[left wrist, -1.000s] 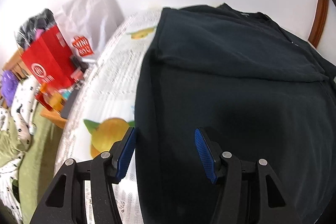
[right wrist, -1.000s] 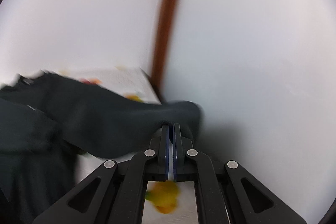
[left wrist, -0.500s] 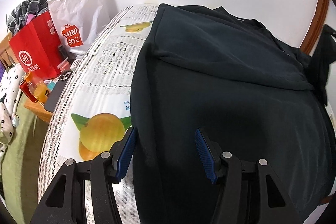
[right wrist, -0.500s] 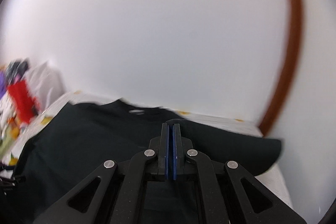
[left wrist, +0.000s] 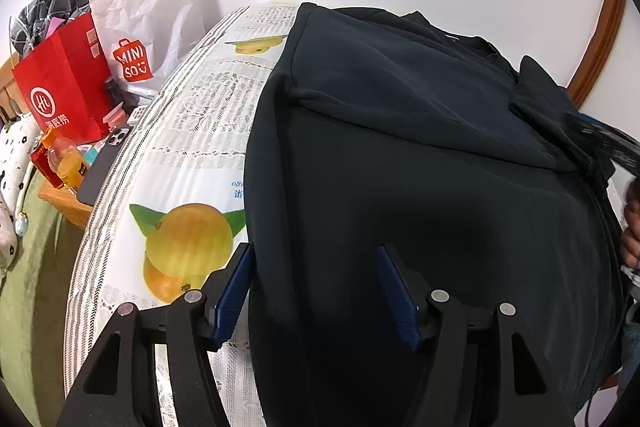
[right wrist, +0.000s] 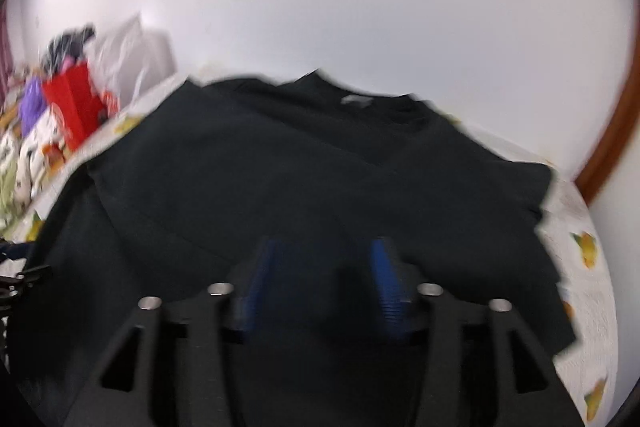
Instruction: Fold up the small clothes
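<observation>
On a table covered by a lace cloth printed with oranges (left wrist: pixel 188 239), a black T-shirt (left wrist: pixel 420 187) lies spread flat, collar toward the far edge by the white wall, hem hanging toward the near edge. Its left sleeve (left wrist: pixel 400 95) is already turned in across the chest, and the right sleeve (right wrist: pixel 472 187) now lies folded inward as well, a sign that the narrowing of the shirt is largely done and the lengthwise fold is likely next.

The left gripper (left wrist: pixel 316 291) hangs over the shirt's left edge near the hem, its blue pads standing apart with nothing pinched; 1 pad sits over the tablecloth, the other over the dark fabric, placed as if to straddle that edge for a later pinch. Its jaws have just been opening a little further.

The right gripper (right wrist: pixel 324 283), blurred in its own view, hovers over the middle of the shirt with its jaws half spread. They have just been opening, and no cloth is caught between them, which suggests the sleeve has been let go where it lies. Whether the pads brush the fabric below cannot be told.

At the table's left edge stand a red paper bag (left wrist: pixel 64 87) and a white shopping bag (left wrist: pixel 148 19), with a phone (left wrist: pixel 102 163) and an orange drink bottle (left wrist: pixel 66 163) beside them, well clear of the shirt.
</observation>
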Demonstrator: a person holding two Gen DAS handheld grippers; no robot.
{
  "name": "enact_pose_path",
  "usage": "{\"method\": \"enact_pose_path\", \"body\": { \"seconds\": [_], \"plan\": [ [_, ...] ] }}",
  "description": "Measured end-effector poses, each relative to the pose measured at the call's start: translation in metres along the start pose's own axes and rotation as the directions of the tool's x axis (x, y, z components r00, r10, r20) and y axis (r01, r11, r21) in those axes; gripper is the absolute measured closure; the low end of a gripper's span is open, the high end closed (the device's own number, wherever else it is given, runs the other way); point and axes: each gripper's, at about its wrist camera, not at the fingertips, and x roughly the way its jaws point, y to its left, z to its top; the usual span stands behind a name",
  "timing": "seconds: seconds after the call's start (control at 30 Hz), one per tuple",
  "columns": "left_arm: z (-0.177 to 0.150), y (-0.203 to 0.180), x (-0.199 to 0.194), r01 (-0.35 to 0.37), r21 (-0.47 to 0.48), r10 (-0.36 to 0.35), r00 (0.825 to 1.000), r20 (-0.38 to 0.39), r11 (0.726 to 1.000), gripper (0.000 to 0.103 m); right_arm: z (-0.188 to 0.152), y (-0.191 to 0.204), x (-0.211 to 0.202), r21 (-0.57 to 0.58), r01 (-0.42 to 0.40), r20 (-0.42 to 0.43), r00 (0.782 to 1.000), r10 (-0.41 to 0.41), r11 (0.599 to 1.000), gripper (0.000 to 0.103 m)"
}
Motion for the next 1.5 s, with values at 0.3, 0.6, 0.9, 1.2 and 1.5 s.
{"method": "enact_pose_path", "body": {
  "seconds": [0.3,0.6,0.9,1.2,1.5],
  "plan": [
    [-0.005,-0.003,0.006,-0.032,0.018,0.032,0.999,-0.003,0.999,0.035,-0.048,-0.144,-0.054,0.265,0.178,-0.033,0.984,-0.176,0.948,0.034],
    [-0.004,-0.005,0.008,-0.049,0.024,0.049,0.999,0.004,0.999,0.032,-0.064,-0.187,-0.011,0.434,0.030,-0.068,0.998,0.000,0.900,0.051],
    [-0.006,-0.005,0.007,-0.039,0.027,0.039,0.999,0.013,0.999,0.030,-0.013,-0.121,-0.053,0.280,-0.001,0.017,1.000,-0.004,0.960,0.098],
    [-0.006,0.006,0.002,0.017,-0.005,-0.017,1.000,0.019,1.000,0.030,0.083,0.002,-0.080,0.120,-0.245,0.143,0.963,0.227,0.962,0.098],
    [-0.003,0.012,0.002,0.059,-0.022,-0.058,0.998,0.015,0.998,0.030,0.142,0.096,-0.025,0.014,-0.341,0.116,0.934,0.337,0.940,0.098]
  ]
}}
